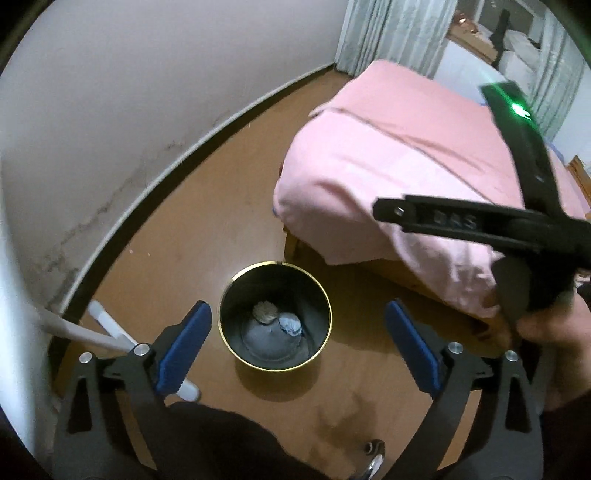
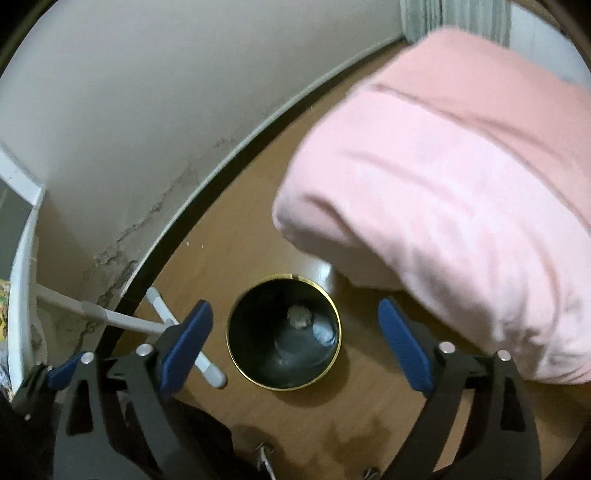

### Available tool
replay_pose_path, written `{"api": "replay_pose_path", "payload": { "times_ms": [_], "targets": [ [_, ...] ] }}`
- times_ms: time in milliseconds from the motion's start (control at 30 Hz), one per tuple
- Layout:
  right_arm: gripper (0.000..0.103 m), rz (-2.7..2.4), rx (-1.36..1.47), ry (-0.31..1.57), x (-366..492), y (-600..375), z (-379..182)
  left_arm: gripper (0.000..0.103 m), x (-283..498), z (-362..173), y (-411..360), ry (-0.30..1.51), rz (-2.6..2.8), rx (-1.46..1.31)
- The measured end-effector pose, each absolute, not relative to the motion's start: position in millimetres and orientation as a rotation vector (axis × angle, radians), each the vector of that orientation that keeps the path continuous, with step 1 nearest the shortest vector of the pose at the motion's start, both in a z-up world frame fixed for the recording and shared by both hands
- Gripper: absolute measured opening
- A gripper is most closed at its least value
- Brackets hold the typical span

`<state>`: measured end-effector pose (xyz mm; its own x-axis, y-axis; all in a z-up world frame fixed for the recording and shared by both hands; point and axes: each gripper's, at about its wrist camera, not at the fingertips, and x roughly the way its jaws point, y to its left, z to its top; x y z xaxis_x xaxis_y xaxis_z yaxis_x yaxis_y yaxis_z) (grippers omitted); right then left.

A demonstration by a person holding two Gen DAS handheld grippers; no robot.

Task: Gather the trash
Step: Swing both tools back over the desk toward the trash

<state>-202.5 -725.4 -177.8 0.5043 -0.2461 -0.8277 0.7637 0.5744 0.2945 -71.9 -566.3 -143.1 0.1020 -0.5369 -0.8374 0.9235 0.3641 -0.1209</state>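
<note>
A black bin with a gold rim (image 1: 275, 317) stands on the wooden floor; it also shows in the right wrist view (image 2: 283, 332). Inside lie a crumpled tan wad (image 1: 265, 312) and a pale blue wad (image 1: 290, 325), also seen in the right wrist view as a tan wad (image 2: 298, 317) and a blue wad (image 2: 325, 332). My left gripper (image 1: 299, 350) is open and empty above the bin. My right gripper (image 2: 295, 350) is open and empty above the bin. The right gripper's black body (image 1: 480, 221) shows at the right of the left wrist view.
A bed with a pink cover (image 1: 399, 166) stands right of the bin, also in the right wrist view (image 2: 461, 184). A white folding frame (image 2: 184, 332) leans by the wall at the left. Curtains (image 1: 388, 33) hang at the back.
</note>
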Motion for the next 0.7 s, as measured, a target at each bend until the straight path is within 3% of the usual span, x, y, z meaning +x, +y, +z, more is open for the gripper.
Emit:
{"api": "replay_pose_path", "payload": {
  "times_ms": [200, 333, 700],
  "targets": [
    [0.093, -0.542, 0.554, 0.727, -171.0, -651.1, -100.2, 0.096, -51.2, -67.9, -466.6, 0.832, -1.054, 0.432],
    [0.093, -0.379, 0.445, 0.718, -128.0, -576.7, -76.1, 0.096, -3.4, -36.9, -360.8, 0.796, -0.856, 0.329],
    [0.093, 0.167, 0.131, 0.772, -4.7, -320.0, -62.3, 0.096, 52.3, -18.8, -63.7, 0.775, -0.245, 0.086]
  ]
}}
